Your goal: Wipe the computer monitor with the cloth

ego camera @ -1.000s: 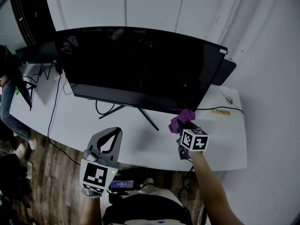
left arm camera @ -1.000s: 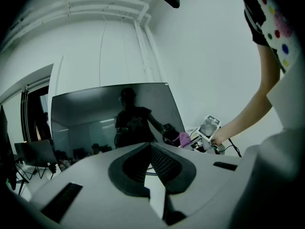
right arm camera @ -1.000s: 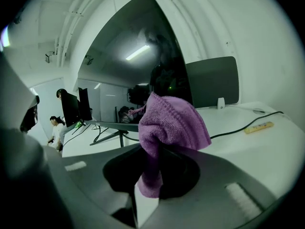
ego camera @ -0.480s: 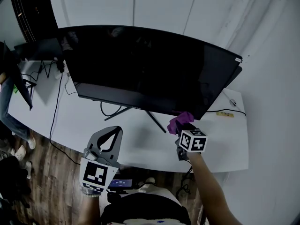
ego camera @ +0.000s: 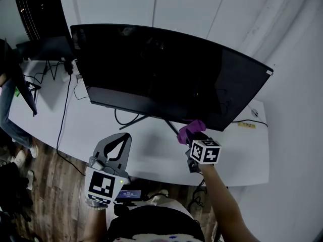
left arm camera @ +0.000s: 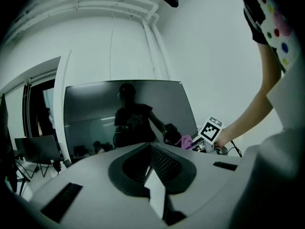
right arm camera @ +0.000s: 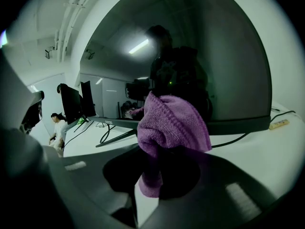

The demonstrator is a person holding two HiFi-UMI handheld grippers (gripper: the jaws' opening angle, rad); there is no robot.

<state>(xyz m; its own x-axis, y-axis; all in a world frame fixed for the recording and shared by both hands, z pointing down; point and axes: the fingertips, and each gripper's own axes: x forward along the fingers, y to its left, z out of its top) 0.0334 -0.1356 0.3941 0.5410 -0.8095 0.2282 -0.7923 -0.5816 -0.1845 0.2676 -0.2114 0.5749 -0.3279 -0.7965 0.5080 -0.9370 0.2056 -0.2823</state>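
A wide curved black monitor (ego camera: pixel 166 74) stands switched off on the white desk (ego camera: pixel 151 153). My right gripper (ego camera: pixel 194 135) is shut on a bunched purple cloth (ego camera: pixel 190 129), just below and in front of the monitor's lower edge, right of its stand (ego camera: pixel 146 119). In the right gripper view the cloth (right arm camera: pixel 171 123) bulges out of the jaws in front of the dark screen (right arm camera: pixel 214 56); I cannot tell whether it touches the screen. My left gripper (ego camera: pixel 122 136) hovers over the desk's front edge, shut and empty. In the left gripper view, that gripper (left arm camera: pixel 151 149) faces the screen (left arm camera: pixel 124 113).
A second dark screen (ego camera: pixel 45 49) and black cables (ego camera: pixel 63 105) occupy the desk's left end. A person (ego camera: pixel 7 110) sits at the far left. A mouse (ego camera: pixel 254 113) and a yellow-labelled strip (ego camera: pixel 247 125) lie at the right behind the monitor. White wall behind, wooden floor below.
The head view has shifted, so the monitor looks bigger and further right. The right gripper with the cloth stays just under the monitor's lower edge. The left gripper has barely moved.
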